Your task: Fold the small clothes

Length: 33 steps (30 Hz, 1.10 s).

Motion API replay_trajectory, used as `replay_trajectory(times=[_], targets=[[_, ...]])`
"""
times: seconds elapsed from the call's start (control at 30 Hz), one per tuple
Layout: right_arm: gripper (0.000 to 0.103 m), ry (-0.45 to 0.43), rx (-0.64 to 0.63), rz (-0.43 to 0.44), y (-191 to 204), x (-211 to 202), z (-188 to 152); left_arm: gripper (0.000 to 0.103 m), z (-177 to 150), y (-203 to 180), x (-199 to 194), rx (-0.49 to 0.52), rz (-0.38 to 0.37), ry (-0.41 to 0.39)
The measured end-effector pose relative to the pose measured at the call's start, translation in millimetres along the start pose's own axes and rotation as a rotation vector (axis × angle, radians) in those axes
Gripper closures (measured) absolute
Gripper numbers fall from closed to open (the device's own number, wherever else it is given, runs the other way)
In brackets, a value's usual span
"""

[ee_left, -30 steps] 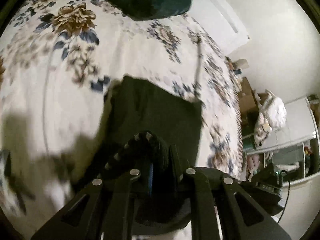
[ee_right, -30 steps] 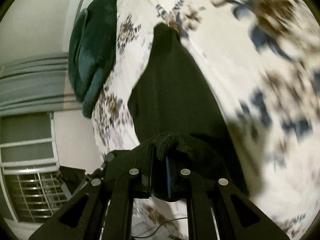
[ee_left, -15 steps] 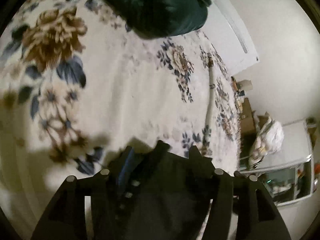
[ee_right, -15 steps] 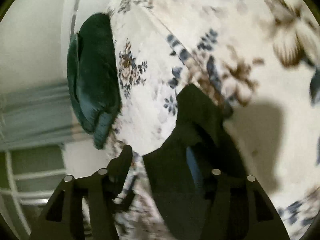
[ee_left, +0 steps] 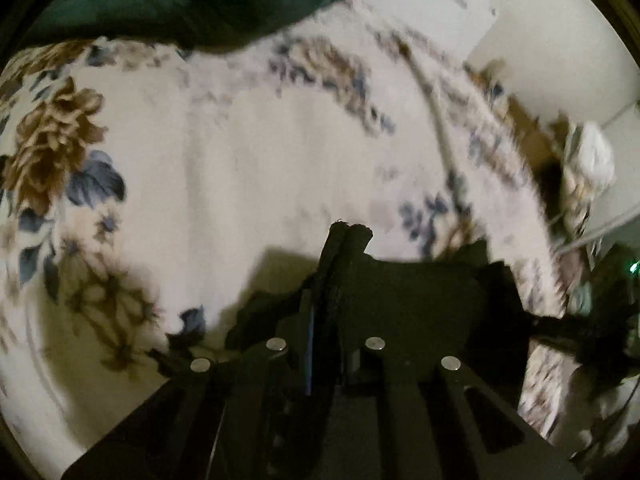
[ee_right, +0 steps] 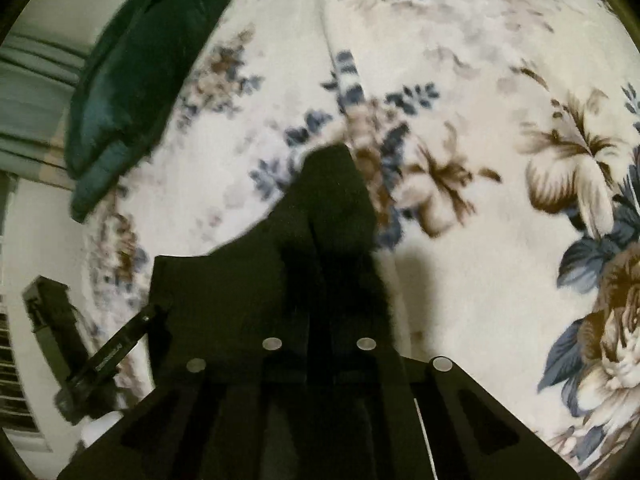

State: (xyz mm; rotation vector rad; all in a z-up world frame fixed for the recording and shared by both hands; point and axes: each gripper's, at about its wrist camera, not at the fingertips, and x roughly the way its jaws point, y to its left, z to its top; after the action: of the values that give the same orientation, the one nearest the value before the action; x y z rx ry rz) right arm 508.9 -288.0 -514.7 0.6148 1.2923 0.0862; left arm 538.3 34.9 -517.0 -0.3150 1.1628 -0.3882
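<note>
A small black garment (ee_left: 420,292) lies on the floral bedsheet (ee_left: 240,168). My left gripper (ee_left: 326,312) is shut on its edge, with a doubled fold of cloth sticking up between the fingers. In the right wrist view the same black garment (ee_right: 332,216) runs forward from my right gripper (ee_right: 320,312), which is shut on its other edge. The cloth covers the fingertips of both grippers. The other gripper's black frame (ee_right: 116,344) shows at the lower left of the right wrist view.
A dark green pillow (ee_left: 192,0) lies at the head of the bed, also in the right wrist view (ee_right: 136,72). The bed's edge drops off toward boxes and a white bundle (ee_left: 588,160) at the right.
Both grippers opened half a second ago after holding the cloth, and have now shut on the black garment again, lower and closer to the sheet.
</note>
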Motion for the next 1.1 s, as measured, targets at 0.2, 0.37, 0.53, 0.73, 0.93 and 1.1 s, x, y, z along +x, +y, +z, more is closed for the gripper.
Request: replay_trajectory(times=[0.2, 0.37, 0.53, 0.73, 0.93, 1.1], targets=[[0.096, -0.044, -0.027, 0.015, 19.9, -11.8, 18.4, 0.096, 17.6, 21.4, 10.5, -0.09, 0.01, 0.006], [0.096, 0.066, -0.004, -0.101, 13.7, 30.8, 35.9, 0.087, 19.3, 36.5, 34.3, -0.14, -0.013, 0.115], [0.061, 0.096, 0.01, -0.061, 2.2, 12.9, 24.1, 0.049, 3.9, 34.4, -7.8, -0.15, -0.054, 0.055], [0.024, 0.14, -0.022, -0.002, -14.9, -21.9, -7.3, 0.043, -50.5, 37.8, -62.8, -0.261, -0.1, -0.005], [0.02, 0.229, -0.056, 0.096, -32.4, -29.1, -28.9, 0.043, -145.2, 41.4, -105.3, -0.481, -0.069, -0.027], [0.02, 0.276, -0.068, 0.164, -37.3, -9.0, -18.2, 0.043, -205.3, 34.5, -86.1, -0.671, -0.159, -0.009]])
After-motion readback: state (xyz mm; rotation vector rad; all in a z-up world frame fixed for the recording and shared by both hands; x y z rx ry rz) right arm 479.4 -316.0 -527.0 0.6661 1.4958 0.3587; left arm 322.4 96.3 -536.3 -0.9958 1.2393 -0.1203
